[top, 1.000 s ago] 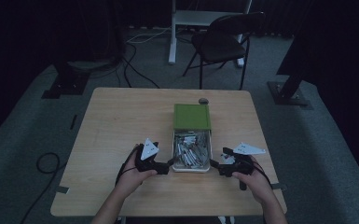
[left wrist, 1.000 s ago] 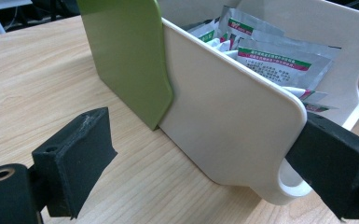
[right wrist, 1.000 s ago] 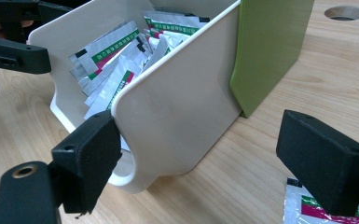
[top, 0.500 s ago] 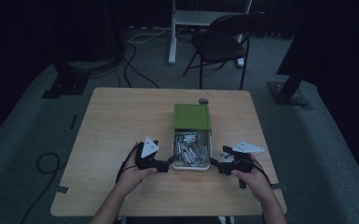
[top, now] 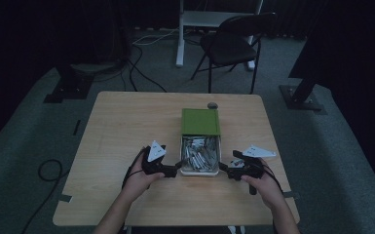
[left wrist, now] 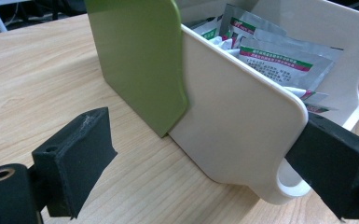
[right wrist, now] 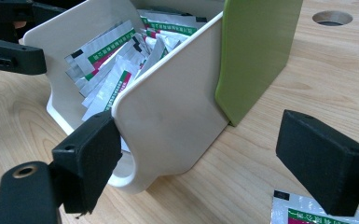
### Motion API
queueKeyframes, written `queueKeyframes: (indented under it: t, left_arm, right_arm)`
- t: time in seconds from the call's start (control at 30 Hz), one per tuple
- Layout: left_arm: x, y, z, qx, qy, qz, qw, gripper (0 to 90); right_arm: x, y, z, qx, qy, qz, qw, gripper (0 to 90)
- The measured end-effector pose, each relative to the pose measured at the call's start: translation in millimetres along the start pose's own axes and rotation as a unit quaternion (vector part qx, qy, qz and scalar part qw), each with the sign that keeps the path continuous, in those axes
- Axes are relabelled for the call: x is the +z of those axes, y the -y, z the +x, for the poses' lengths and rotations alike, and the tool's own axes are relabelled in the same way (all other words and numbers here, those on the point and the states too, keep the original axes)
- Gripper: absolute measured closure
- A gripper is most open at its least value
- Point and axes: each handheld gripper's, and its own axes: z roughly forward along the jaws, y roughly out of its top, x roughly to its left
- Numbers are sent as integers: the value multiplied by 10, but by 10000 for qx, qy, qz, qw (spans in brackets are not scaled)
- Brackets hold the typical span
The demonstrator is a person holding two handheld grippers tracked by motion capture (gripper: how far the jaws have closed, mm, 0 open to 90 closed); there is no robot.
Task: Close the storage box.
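Box [top: 200,155] of foil packets [left wrist: 279,58] sits on the counter [top: 126,126], long axis running away from the person, green sleeve [top: 200,121] over its far half. Left gripper [top: 174,169] and right gripper [top: 224,169] flank the box's near end, equally close, jaws spread, each with one jaw at a near corner. One loose packet [right wrist: 307,210] lies beside the box under the right jaws.

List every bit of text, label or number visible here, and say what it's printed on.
No text can be read.
Silver sachets in the white box: print on the green and red bands and small lines beneath, too blurred to read.
Loose sachet on the table: no print legible.
Green lid: plain, no marking.
Left gripper and right gripper: no labels seen.
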Motion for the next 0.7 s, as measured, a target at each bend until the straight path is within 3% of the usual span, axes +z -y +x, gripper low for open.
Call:
queueKeyframes:
  t: [0.7]
  left_arm:
    - [64,-77,61,-16,-85,-12,10000,90]
  right_arm:
    - [61,-85,-49,26,152,-75,9999,141]
